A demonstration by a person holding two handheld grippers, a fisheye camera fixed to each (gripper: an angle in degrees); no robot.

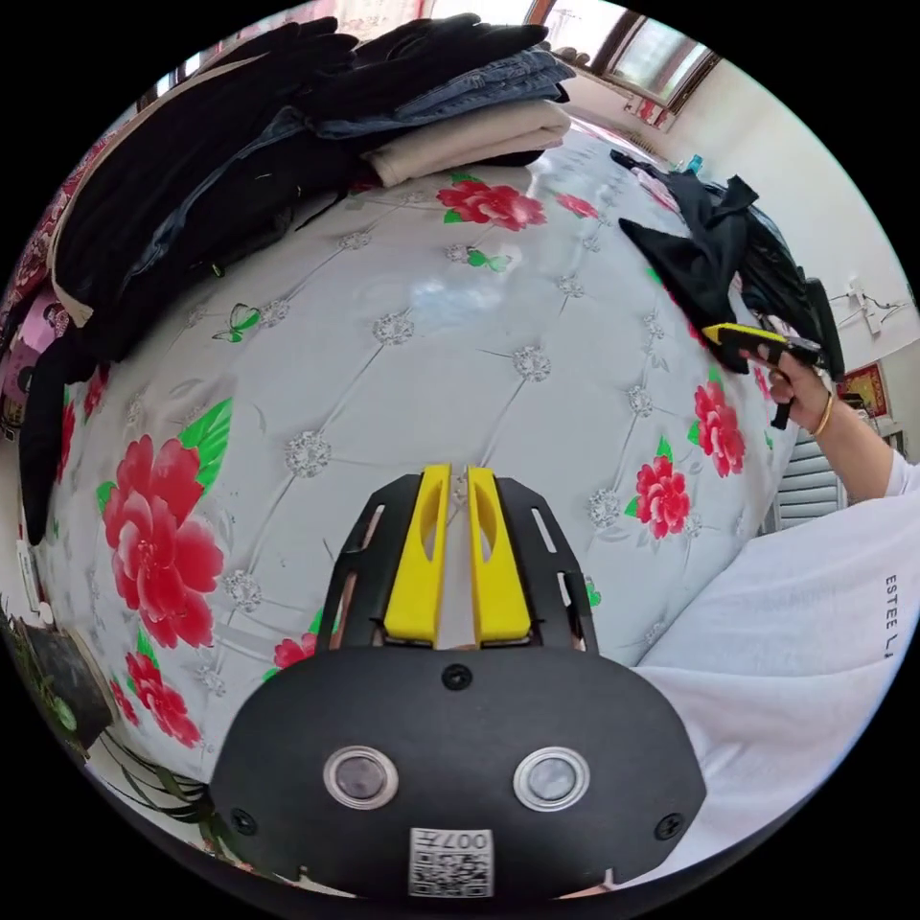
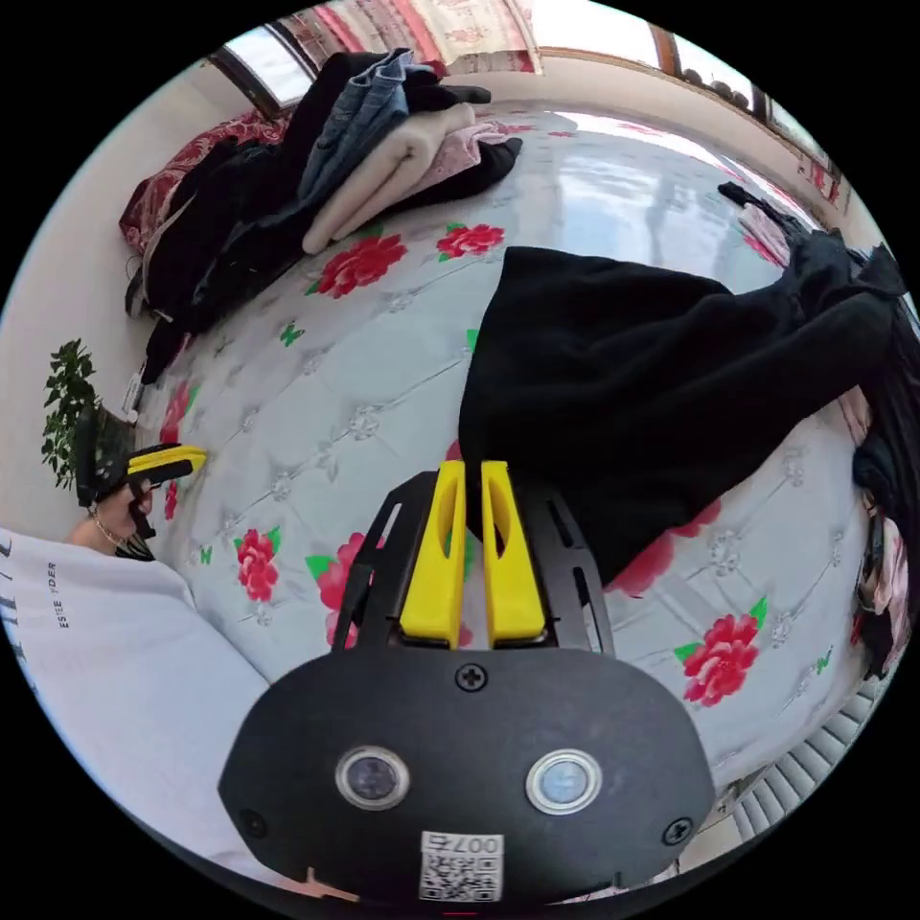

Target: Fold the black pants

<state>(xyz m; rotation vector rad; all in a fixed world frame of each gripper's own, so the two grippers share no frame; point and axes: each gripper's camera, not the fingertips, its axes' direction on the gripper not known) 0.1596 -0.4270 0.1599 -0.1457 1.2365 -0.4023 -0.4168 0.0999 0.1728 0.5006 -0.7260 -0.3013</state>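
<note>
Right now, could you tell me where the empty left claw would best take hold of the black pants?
Probably the free hem edge of the black pants nearest the folded pile, approached low from that side. The cloth lies flat there, while the right claw already pinches the near corner.

Floral quilted bed bears black pants and a stack of folded clothes

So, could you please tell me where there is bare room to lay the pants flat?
The floral sheet is bare between the stacked clothes and the left gripper. The black pants, pinched by the right gripper, and the dark clothes heap crowd the other side.
</note>
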